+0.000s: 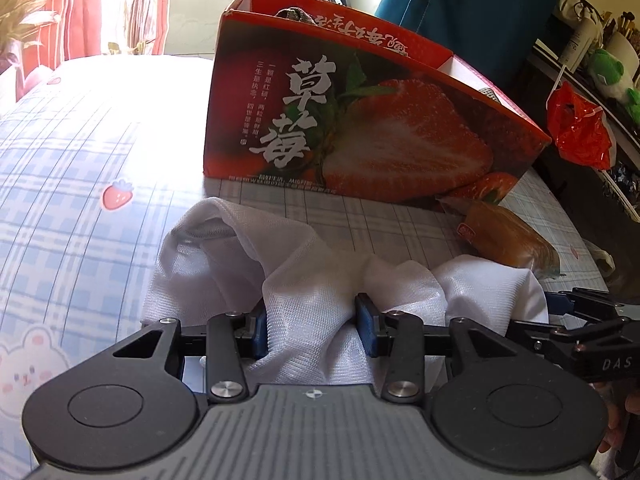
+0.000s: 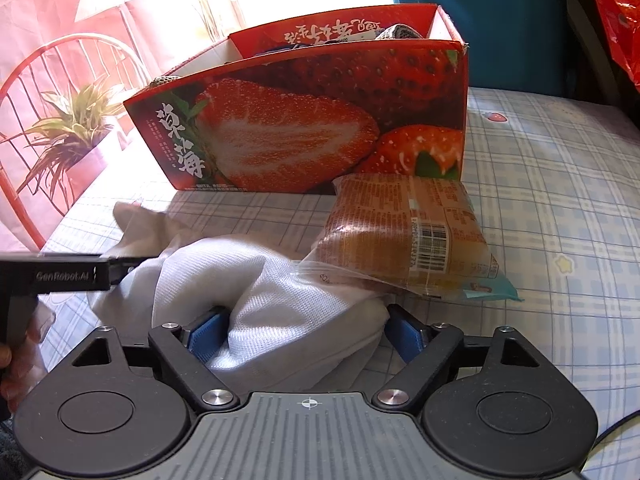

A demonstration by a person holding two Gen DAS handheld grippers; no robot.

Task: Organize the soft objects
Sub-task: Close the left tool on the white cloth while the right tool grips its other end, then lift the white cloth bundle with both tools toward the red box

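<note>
Both jaw sets were closed onto the cloth [image 1: 316, 280], a white mesh fabric bunched at lower centre of each view. Left gripper [image 1: 316, 326] pinched a narrow fold: its blue pads [image 1: 366, 328] pressed the cloth from both sides. Right gripper [image 2: 304, 334] stood wider, with a thick bundle of cloth [image 2: 280, 304] filling the span between its pads [image 2: 206, 334]; the fabric met both pads.

Cloth lay on the sheet [image 1: 80, 160], a blue-and-white plaid printed with small strawberries and, at lower left of the left view, a cartoon bear.

Behind the cloth, at upper centre, stood the box [image 1: 360, 120], an open red carton showing a halved strawberry. Large white characters on its front read 草莓; smaller vertical lines beside them were too small to read reliably. More large characters ran upside down along the inner back wall [image 2: 332, 28].

Packet [image 2: 408, 232], a clear-wrapped brown bun, lay just in front of the box's right corner, its near edge resting on the cloth. Its upturned side carried a barcode and dense fine print, unreadable. In the left view, the packet [image 1: 508, 240] showed a small red label.

Left gripper body [image 2: 68, 276], entering at left in the right view, bore "GenRobot.AI". Right gripper [image 1: 600, 332], at right edge of the left view, bore "DAS".

A red bag [image 1: 580, 128] hung at upper right.
</note>
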